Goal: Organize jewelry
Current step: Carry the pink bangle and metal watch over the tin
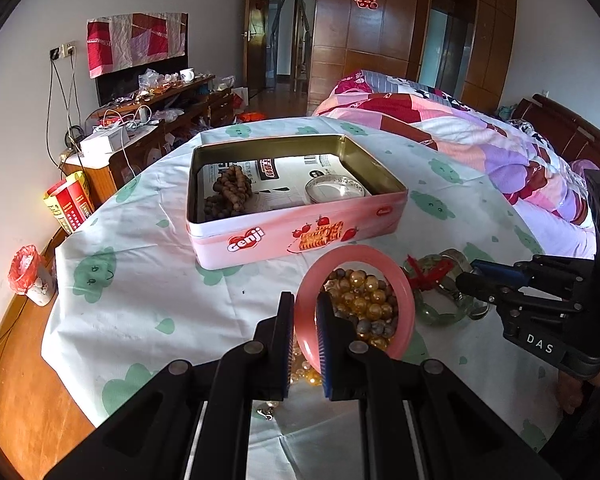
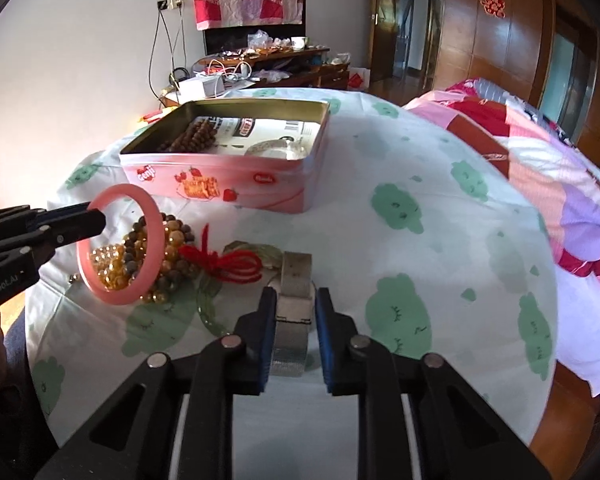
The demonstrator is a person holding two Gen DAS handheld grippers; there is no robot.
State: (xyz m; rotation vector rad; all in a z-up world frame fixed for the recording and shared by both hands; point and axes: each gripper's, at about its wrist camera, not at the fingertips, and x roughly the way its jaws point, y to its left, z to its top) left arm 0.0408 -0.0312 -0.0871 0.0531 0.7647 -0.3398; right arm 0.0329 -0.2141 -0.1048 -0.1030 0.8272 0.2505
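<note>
The left gripper (image 1: 305, 322) has its fingers clamped on the rim of a pink bangle (image 1: 354, 306), low center of the frame, lifted above a heap of amber beads (image 1: 366, 298) that its ring partly hides. The right gripper (image 2: 296, 332) stands parted astride a silver mesh band (image 2: 294, 308) on the counter (image 2: 440, 248), not touching it; the band's lower end is hidden behind the fingers. The pink tin (image 1: 296, 236) sits beyond.
</note>
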